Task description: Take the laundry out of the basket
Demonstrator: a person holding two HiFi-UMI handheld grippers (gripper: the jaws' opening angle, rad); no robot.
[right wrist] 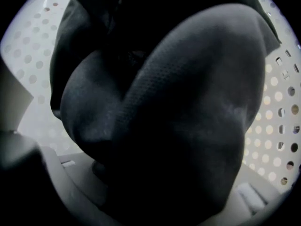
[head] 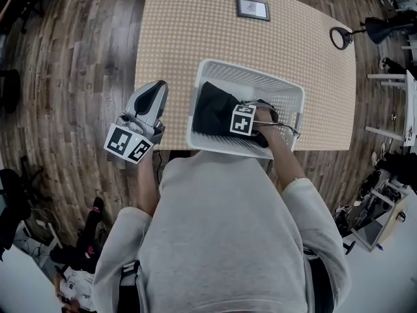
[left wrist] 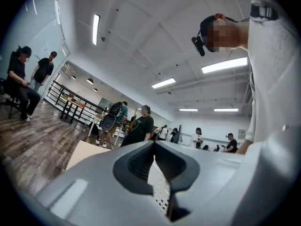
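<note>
Down on the checked tan table (head: 195, 31), close to its near edge, sits a white plastic basket (head: 290, 95), rectangular with rounded corners and walls punched full of small round holes. Inside lies the laundry, a dark garment (head: 215, 109), soft and crumpled, heaped against the basket's left wall. The right gripper (head: 253, 125) points steeply down into the basket, its marker cube facing up. In its own view, the matte, finely woven cloth (right wrist: 178, 102) bulges in rounded folds and fills the space between the jaws, which pinch it from both sides. The perforated white wall curves around behind the cloth.

Over at the left, the left gripper (head: 155, 93) hovers level outside the basket, above the table's near-left corner. Its smooth grey jaws are pressed together at the tips and hold nothing. Further back on the tabletop, a small flat dark-framed card (head: 253, 8) lies well apart from the basket. Around the table runs a plank floor (head: 65, 77) of streaky brown wood.
</note>
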